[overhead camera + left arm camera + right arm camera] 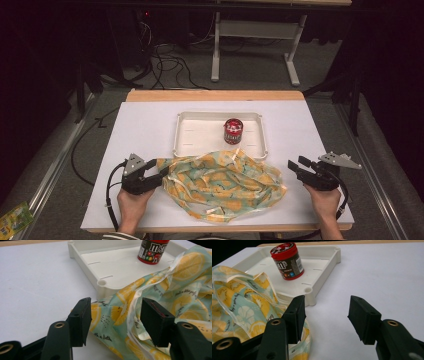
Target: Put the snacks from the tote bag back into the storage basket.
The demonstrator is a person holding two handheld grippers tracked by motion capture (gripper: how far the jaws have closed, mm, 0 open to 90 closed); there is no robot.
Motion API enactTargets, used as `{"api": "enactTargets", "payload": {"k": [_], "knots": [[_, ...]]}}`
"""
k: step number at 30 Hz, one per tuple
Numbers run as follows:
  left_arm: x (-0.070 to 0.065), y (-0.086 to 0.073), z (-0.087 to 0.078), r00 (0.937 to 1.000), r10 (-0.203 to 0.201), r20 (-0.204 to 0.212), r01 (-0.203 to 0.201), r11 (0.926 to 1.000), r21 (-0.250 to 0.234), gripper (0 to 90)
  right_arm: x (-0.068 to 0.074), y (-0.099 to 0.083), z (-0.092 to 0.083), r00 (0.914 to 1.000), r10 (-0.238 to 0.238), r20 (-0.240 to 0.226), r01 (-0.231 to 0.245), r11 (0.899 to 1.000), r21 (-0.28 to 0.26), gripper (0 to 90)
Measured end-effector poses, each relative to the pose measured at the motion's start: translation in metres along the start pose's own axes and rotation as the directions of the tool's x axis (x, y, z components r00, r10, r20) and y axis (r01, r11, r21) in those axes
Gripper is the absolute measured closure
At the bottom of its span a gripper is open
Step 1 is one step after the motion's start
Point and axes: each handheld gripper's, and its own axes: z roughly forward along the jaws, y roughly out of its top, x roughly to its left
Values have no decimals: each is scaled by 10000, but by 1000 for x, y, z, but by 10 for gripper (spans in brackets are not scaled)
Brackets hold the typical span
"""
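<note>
From the high view I see the lemon-print cloth [225, 184] crumpled at the counter's [145, 130] near middle, its long axis running left to right, its far edge lapping the white tray [200, 131]. A red candy jar [233, 131] stands upright in that tray. My left claw [162, 172] sits at the cloth's left end, my right claw [295, 165] apart from its right end.

In the left gripper view my jaws are spread, with a cloth fold [130, 312] between them, not pinched.

In the right gripper view the jaws are spread over bare counter, the cloth [242, 305] beside the left jaw.
</note>
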Motion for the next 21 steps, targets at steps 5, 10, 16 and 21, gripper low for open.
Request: {"api": "enactTargets", "payload": {"k": [5, 10, 16, 21], "knots": [[3, 0, 1, 9999, -36, -139, 36, 10000, 25, 428, -6, -2, 2, 9998, 169, 108, -169, 9999, -1, 480], [6, -1, 4, 9996, -85, -253, 87, 9999, 90, 428, -11, -5, 6, 9994, 217, 268, -220, 9997, 80, 481], [9, -1, 7, 9992, -150, -377, 155, 9998, 120, 428, -15, -10, 9, 9980, 510, 381, -515, 9986, 108, 481], [12, -3, 8, 9986, -292, -434, 296, 9995, 86, 428, -17, -12, 12, 9975, 543, 446, -551, 9984, 152, 481]]}}
